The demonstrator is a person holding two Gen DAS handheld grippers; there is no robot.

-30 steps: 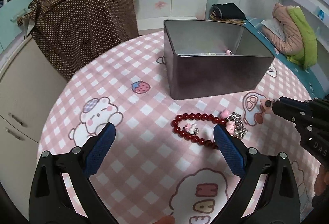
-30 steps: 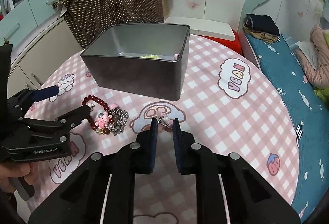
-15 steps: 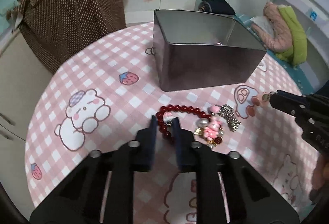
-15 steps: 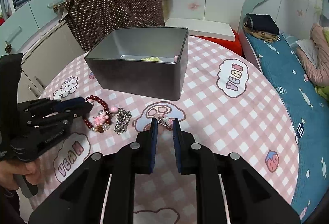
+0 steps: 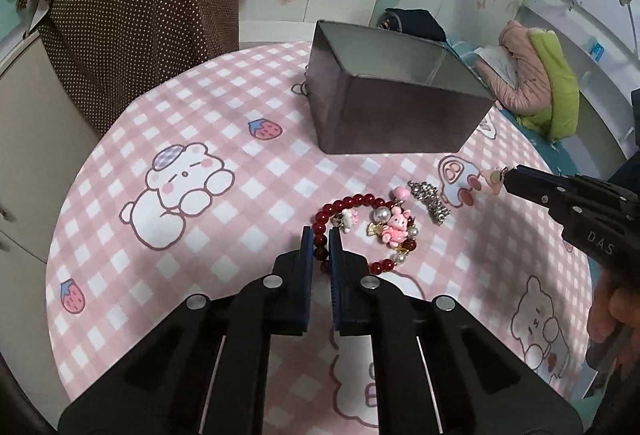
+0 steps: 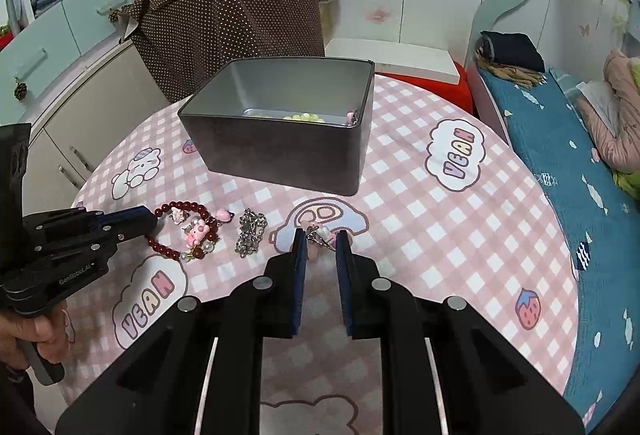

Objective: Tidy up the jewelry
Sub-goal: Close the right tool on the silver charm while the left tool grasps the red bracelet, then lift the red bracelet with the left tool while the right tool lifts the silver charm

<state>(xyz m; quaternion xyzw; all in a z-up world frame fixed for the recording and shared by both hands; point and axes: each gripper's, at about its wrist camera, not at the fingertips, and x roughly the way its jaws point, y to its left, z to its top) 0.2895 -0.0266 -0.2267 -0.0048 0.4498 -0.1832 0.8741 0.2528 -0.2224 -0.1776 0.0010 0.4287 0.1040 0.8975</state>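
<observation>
A red bead bracelet point(image 5: 352, 204) with pink charms lies on the pink checked tablecloth. My left gripper point(image 5: 321, 235) is shut on its near side; it also shows in the right wrist view point(image 6: 149, 220). A silver chain point(image 5: 430, 201) lies right of the bracelet. My right gripper point(image 6: 321, 238) is shut on a small pink charm with a metal clasp point(image 6: 320, 235), seen at its tip in the left wrist view point(image 5: 493, 179). A grey metal tin point(image 6: 224, 139) stands beyond, with pale green beads point(image 6: 304, 117) inside.
A brown dotted cover point(image 5: 136, 23) drapes over furniture behind the table. A bed with a blue cover point(image 6: 580, 171) runs along the right. Cabinets point(image 6: 72, 115) stand to the left. The round table's edge point(image 6: 576, 275) curves close on the right.
My left gripper went from wide open to shut on the red bracelet. The right gripper stayed shut on the pink charm and shifted little.
</observation>
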